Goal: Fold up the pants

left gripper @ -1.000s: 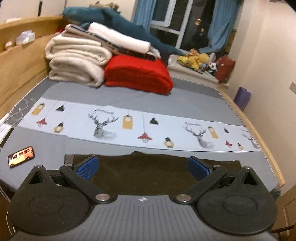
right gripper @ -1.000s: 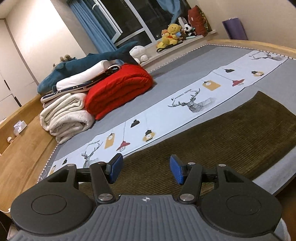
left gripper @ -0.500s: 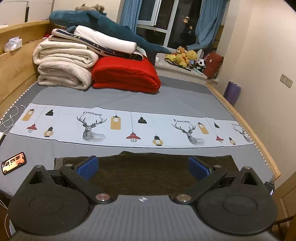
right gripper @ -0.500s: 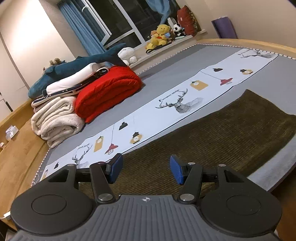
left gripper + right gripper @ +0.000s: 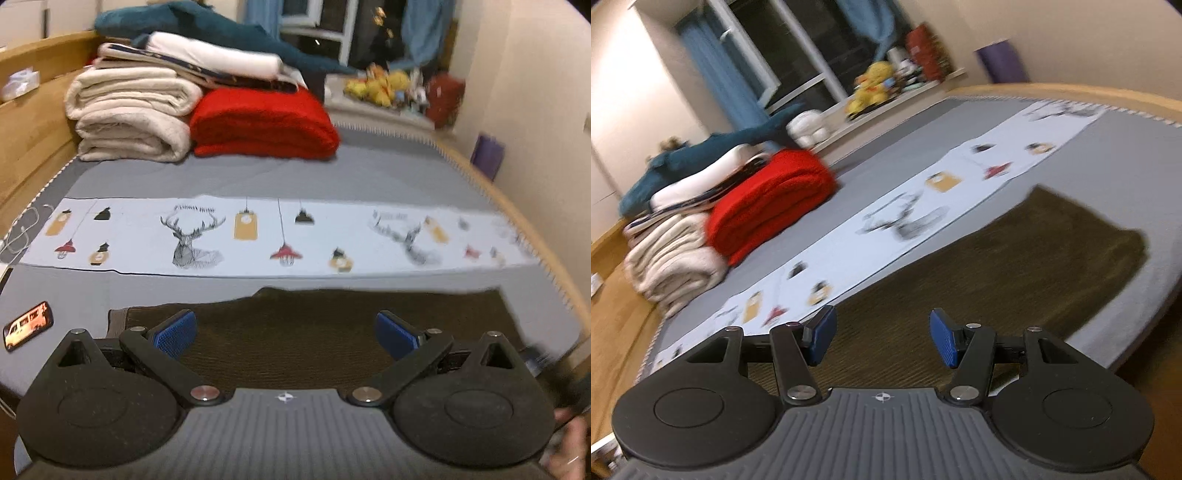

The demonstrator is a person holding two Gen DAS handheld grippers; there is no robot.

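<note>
Step in hand: both grippers are hovering over the brown corduroy pants, which are lying flat and lengthwise along the near edge of the bed; judging by the unfolded cloth, no fold has been made yet, and this looks like the approach to a first grasp.
Left gripper: the left gripper is standing wide open with nothing between its blue pads, poised above the waistband end of the pants, whose ribbed band is showing just left of its left finger.
Right gripper: the right gripper is standing about half open, holding nothing, pointing across the pants toward their far end.
Next move: each gripper probably needs to drop to an edge or corner of the cloth and pinch a single layer cleanly before lifting; corduroy is likely thick and limp, so a shallow bite may slip.
Around: a printed runner with deer and lamps is lying just beyond the pants; folded cream blankets and a red blanket are stacked well away at the headboard end.
In the way: a phone with a lit screen is lying near the waistband end, apart from the cloth; otherwise nothing is lying on the pants.
Uncertain: both views are motion-blurred, so fine creases cannot be told.
</note>
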